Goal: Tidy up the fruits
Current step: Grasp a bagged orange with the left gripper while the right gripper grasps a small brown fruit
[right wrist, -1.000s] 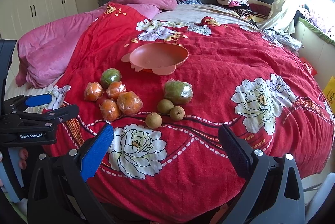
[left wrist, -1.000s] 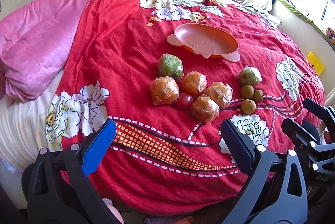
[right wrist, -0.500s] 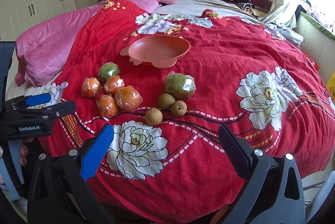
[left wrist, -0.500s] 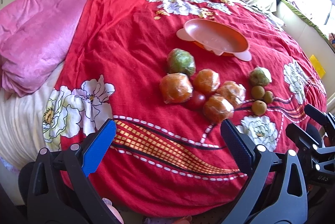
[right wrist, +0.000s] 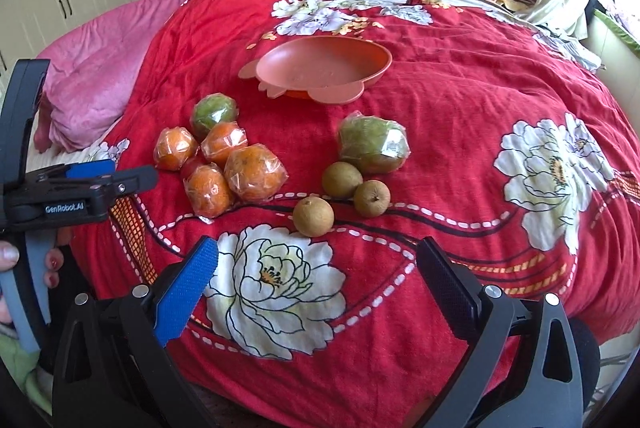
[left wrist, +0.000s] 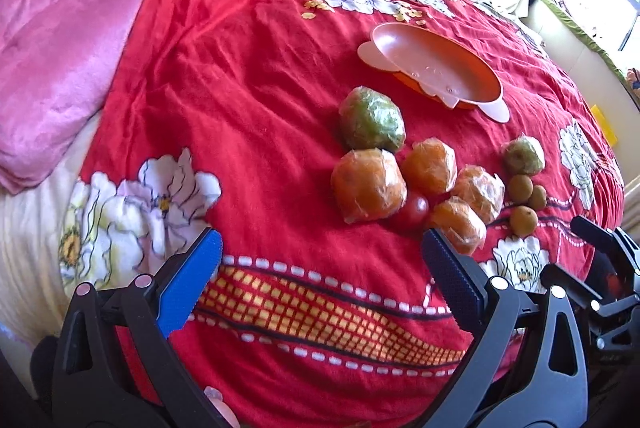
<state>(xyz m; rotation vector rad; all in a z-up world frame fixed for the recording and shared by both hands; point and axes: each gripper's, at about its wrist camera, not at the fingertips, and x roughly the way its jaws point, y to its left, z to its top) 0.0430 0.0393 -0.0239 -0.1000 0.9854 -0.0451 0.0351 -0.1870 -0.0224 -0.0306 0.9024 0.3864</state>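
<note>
Hovering low at the bottom of each frame, my left gripper (left wrist: 320,260) and right gripper (right wrist: 318,268) both stand wide apart with nothing between the fingers. In the left view the wrapped oranges (left wrist: 366,183) crowd centre-right, touching a small red tomato (left wrist: 414,209), with a wrapped green fruit (left wrist: 372,119) just above them. In the right view three brown fruits (right wrist: 314,216) lie at centre, below a second wrapped green fruit (right wrist: 372,141). The pink bowl (right wrist: 376,55) sits empty above, apart from the fruit. The red floral blanket (right wrist: 460,99) lies bare toward the right; a pink quilt (left wrist: 60,47) fills the upper left.
</note>
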